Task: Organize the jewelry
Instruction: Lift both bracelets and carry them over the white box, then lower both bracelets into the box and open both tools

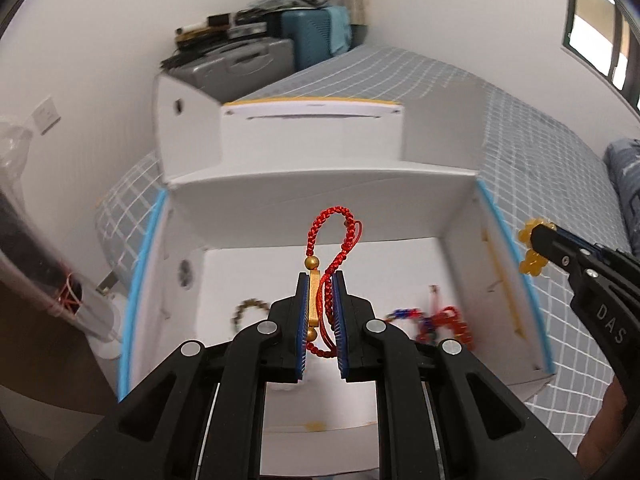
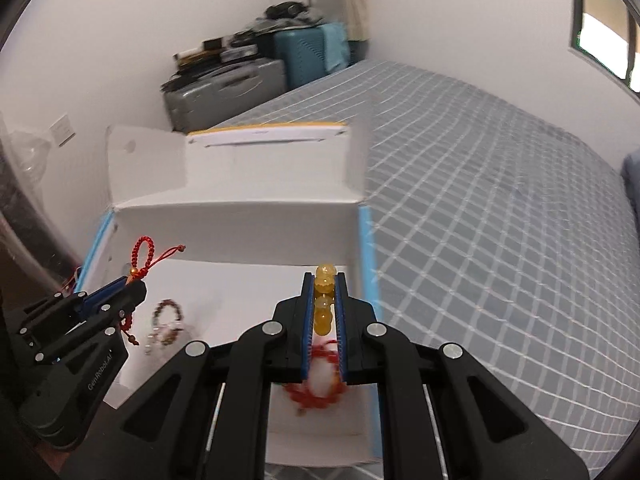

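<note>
Open white cardboard box (image 1: 460, 280) w/ blue-taped side rims sits on a grey checked bed (image 2: 480, 220), its flaps folded up at the far end; both grippers hang over the box interior. Box floor is mostly bare white in the middle, room there, w/ walls close on either side. Right gripper (image 2: 325, 280) is near the box's right wall; wide clear bed beyond that edge. Left gripper (image 1: 321, 280) is about mid-box, fingers pinching a red braided cord bracelet (image 1: 326, 224) w/ a gold bar and two gold beads. Bar runs lengthwise along the fingers, cord loop standing up past the tips toward the far flap, tail hanging back between the pads. Right gripper's fingers are closed on a yellow bead bracelet (image 2: 323, 300): translucent amber-ish round beads stacked in a line along the fingers, top beads poking past the tips. On the box floor: a small brownish bead bracelet (image 2: 168, 312) left of centre, a red-and-blue tangle of bracelets (image 1: 432, 320) to the right, blurred, and a red bead bracelet (image 2: 320, 392) under the right gripper. Suitcases (image 2: 224, 88) stacked at the far wall, well apart.
</note>
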`<state>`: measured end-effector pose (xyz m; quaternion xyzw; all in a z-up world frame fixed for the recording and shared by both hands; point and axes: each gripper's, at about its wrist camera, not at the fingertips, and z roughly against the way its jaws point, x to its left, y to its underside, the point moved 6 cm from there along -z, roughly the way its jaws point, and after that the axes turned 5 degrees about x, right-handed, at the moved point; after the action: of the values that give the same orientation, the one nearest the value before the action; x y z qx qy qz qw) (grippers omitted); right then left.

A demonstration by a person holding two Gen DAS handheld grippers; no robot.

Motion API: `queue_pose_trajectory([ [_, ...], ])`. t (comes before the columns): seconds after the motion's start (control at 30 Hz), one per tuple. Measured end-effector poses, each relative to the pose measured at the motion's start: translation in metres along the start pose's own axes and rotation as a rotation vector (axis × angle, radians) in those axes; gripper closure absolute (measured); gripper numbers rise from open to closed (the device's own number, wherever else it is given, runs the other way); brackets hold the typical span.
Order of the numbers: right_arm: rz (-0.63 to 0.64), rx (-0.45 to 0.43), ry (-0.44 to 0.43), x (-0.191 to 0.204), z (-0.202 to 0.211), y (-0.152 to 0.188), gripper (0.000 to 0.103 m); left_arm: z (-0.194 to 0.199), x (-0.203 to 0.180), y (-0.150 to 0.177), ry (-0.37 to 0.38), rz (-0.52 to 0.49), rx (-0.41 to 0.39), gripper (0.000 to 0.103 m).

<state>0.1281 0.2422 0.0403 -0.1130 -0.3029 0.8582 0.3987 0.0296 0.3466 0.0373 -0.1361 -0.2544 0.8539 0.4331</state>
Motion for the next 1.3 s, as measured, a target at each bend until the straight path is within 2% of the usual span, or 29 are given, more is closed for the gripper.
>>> queue_pose_trajectory([
  [0.23, 0.017, 0.122, -0.023, 0.034, -0.049, 0.006, 0.094, -0.031, 0.039, 0.005, -0.035, 0.046, 0.061, 0.091],
  [0.4, 0.043, 0.224, 0.014, 0.048, -0.085, 0.014, 0.094, -0.058, 0.052, 0.007, -0.027, 0.05, 0.126, 0.091],
  [0.6, 0.051, 0.271, 0.018, 0.056, -0.108, 0.021, 0.094, -0.072, 0.058, 0.01, -0.029, 0.045, 0.155, 0.091],
  [0.87, 0.037, 0.295, 0.006, 0.052, -0.11, 0.024, 0.093, -0.077, 0.058, 0.01, -0.013, 0.062, 0.174, 0.089],
  [0.97, 0.03, 0.293, 0.002, 0.053, -0.113, 0.019, 0.09, -0.075, 0.057, 0.01, -0.019, 0.066, 0.172, 0.079],
  [1.0, 0.028, 0.296, -0.002, 0.053, -0.113, 0.019, 0.086, -0.074, 0.056, 0.009, -0.021, 0.064, 0.168, 0.074],
  [1.03, 0.024, 0.293, -0.006, 0.053, -0.112, 0.019, 0.071, -0.073, 0.056, 0.009, -0.019, 0.066, 0.165, 0.067],
  [1.13, 0.012, 0.242, -0.004, 0.051, -0.103, 0.013, 0.041, -0.068, 0.054, 0.008, -0.008, 0.069, 0.147, 0.055],
  [1.2, 0.007, 0.227, -0.004, 0.049, -0.098, 0.011, 0.034, -0.062, 0.051, 0.007, -0.01, 0.056, 0.133, 0.043],
  [1.3, -0.007, 0.196, -0.012, 0.045, -0.086, 0.009, 0.023, -0.05, 0.049, 0.005, -0.016, 0.051, 0.098, 0.03],
])
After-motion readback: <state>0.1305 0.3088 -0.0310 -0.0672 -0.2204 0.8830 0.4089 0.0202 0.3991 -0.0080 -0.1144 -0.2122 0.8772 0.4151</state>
